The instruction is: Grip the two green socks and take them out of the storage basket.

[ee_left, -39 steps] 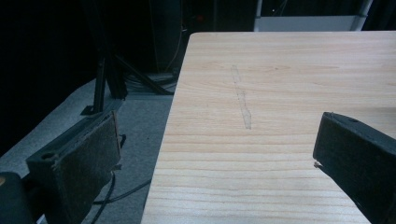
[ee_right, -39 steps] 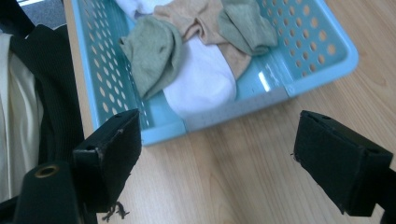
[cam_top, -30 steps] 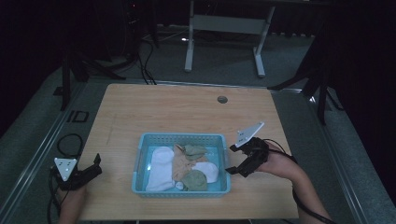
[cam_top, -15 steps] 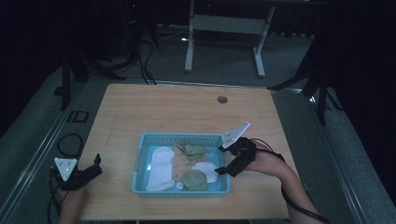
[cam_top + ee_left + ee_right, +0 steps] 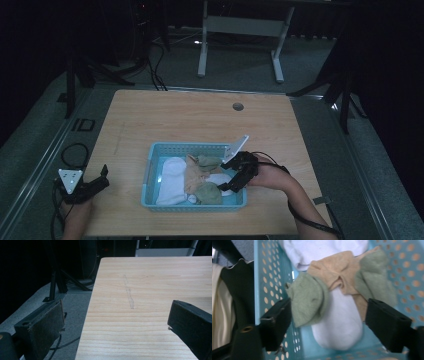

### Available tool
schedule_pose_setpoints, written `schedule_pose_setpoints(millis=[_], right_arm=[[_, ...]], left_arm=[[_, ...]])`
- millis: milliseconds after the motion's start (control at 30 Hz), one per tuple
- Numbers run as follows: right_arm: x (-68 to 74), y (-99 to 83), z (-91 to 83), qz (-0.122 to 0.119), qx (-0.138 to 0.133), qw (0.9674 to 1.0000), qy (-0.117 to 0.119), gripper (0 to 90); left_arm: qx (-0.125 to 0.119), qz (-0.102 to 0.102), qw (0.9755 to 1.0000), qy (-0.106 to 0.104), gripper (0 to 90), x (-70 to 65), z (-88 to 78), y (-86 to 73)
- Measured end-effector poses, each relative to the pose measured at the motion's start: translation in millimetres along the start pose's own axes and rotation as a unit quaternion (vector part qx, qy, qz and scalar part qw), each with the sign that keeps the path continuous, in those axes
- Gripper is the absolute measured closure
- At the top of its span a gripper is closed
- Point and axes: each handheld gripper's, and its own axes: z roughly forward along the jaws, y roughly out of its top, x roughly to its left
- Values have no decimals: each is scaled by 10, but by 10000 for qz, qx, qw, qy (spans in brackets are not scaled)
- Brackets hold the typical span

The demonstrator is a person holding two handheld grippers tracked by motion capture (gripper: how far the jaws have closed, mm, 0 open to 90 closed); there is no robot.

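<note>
At the table's near left corner, the left gripper is held low, its jaws spread wide over bare wood; the hand behind it is cut off by the frame's lower edge. Toward the middle, a blue perforated basket is seen holding socks: a white sock, a tan sock draped across it, and two green socks, their full shapes hidden by overlap. At the basket's right end, the right gripper is lowered inside, jaws apart on either side of the white sock's toe; contact cannot be judged. The surroundings are too dark to make out.
</note>
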Motion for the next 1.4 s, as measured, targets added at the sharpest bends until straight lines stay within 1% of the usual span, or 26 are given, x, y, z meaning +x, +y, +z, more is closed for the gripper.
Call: schedule_pose_setpoints(millis=[33, 67, 100, 133, 167, 200, 300, 333, 433, 500, 567, 600, 700, 733, 767, 800, 900, 933, 967, 1000, 1033, 1067, 1133, 1167, 1333, 1400], right_arm=[[0, 0, 0, 0, 0, 10000, 0, 233], [15, 16, 55, -40, 105, 9999, 68, 303], [15, 16, 55, -40, 105, 9999, 68, 303], [36, 29, 124, -130, 223, 9996, 125, 319], [36, 29, 124, -130, 223, 9996, 125, 319], [44, 40, 194, -144, 277, 9994, 138, 352], [37, 50, 235, -143, 302, 9994, 130, 365], [27, 67, 274, -143, 327, 9993, 121, 415], [22, 85, 300, -166, 370, 9991, 93, 432], [13, 102, 329, -129, 431, 9989, 161, 457], [5, 112, 371, -107, 535, 9984, 162, 483], [-1, 116, 419, -103, 645, 9976, 218, 497], [-6, 115, 453, -132, 717, 9970, 250, 507], [-9, 112, 478, -137, 771, 9967, 211, 549], [-9, 112, 478, -137, 771, 9967, 211, 549], [-10, 102, 504, -153, 858, 9959, 250, 558], [-16, 96, 529, -159, 902, 9954, 290, 591], [-5, 97, 545, -198, 954, 9950, 242, 642], [-5, 97, 545, -198, 954, 9950, 242, 642], [4, 100, 551, -240, 977, 9946, 240, 696], [4, 100, 551, -240, 977, 9946, 240, 696], [9, 102, 540, -303, 942, 9949, 200, 746], [9, 102, 540, -303, 942, 9949, 200, 746], [29, 114, 519, -402, 928, 9948, 146, 787], [51, 152, 464, -441, 825, 9956, 98, 807], [62, 164, 449, -472, 854, 9952, 94, 808]], left_arm=[[-1, 2, 10000, 1, 4, 0, -1, 0], [-1, 4, 10000, 0, 4, 0, 0, 0], [-1, 4, 10000, 0, 4, 0, 0, 0], [-6, 8, 10000, 0, 4, -1, -2, -1], [-6, 8, 10000, 0, 4, -1, -2, -1], [-7, 7, 10000, -2, 4, -1, -2, -1], [-11, 10, 10000, -6, 4, -2, -2, -1], [-13, 10, 10000, -5, 4, -2, -2, -1], [-14, 13, 10000, -6, 4, -3, -2, -1], [-10, 16, 10000, -9, 4, -2, -2, -1], [-12, 12, 10000, -12, 3, -2, -2, -1], [-13, 13, 10000, -11, 4, -1, -2, -1], [-10, 13, 10000, -14, 4, -1, -2, -1], [-12, 11, 10000, -14, 4, -1, -2, -1], [-11, 10, 10000, -15, 4, -1, -2, -1], [-11, 11, 10000, -14, 4, -1, -2, -1], [-6, 13, 10000, -15, 4, -2, -2, -1], [-8, 17, 10000, -14, 4, -1, -2, -1], [-8, 14, 10000, -13, 4, -2, -1, -1], [-8, 17, 10000, -13, 4, -1, -2, -1], [-8, 17, 10000, -13, 4, -1, -2, -1], [-8, 19, 10000, -11, 4, -2, -2, -1], [-8, 19, 10000, -10, 3, -1, -2, -1], [-6, 18, 10000, -10, 4, -2, -1, -1], [-4, 17, 10000, -7, 4, -2, -1, 0], [-4, 18, 10000, -6, 4, -2, -1, 0]])
